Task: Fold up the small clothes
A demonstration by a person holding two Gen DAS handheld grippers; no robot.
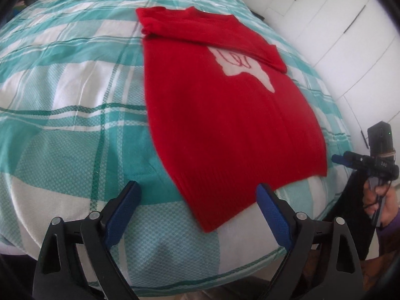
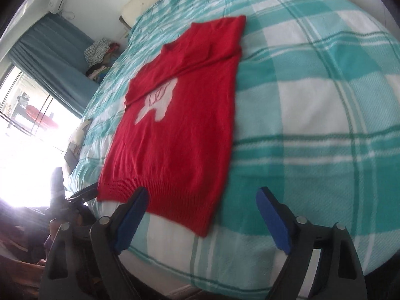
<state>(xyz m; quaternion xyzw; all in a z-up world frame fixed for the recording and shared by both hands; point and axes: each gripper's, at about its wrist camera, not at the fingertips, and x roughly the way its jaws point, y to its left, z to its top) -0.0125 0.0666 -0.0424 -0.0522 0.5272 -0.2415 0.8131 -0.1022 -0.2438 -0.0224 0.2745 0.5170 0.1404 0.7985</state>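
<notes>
So the red sweater (image 1: 225, 115) is lying flat on the bed (image 1: 75, 87) with its teal-and-white checked cover, sleeves folded in across the chest. The left gripper (image 1: 200, 195) and the right gripper (image 2: 202, 197) both hang just off its hem, jaws apart, nothing between them.

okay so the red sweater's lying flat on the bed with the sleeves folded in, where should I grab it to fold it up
Probably the ribbed bottom hem of the red sweater, one corner per gripper, coming from the near bed edge. The hem lies flat and closest; the left gripper and right gripper both stand open just short of it.
</notes>
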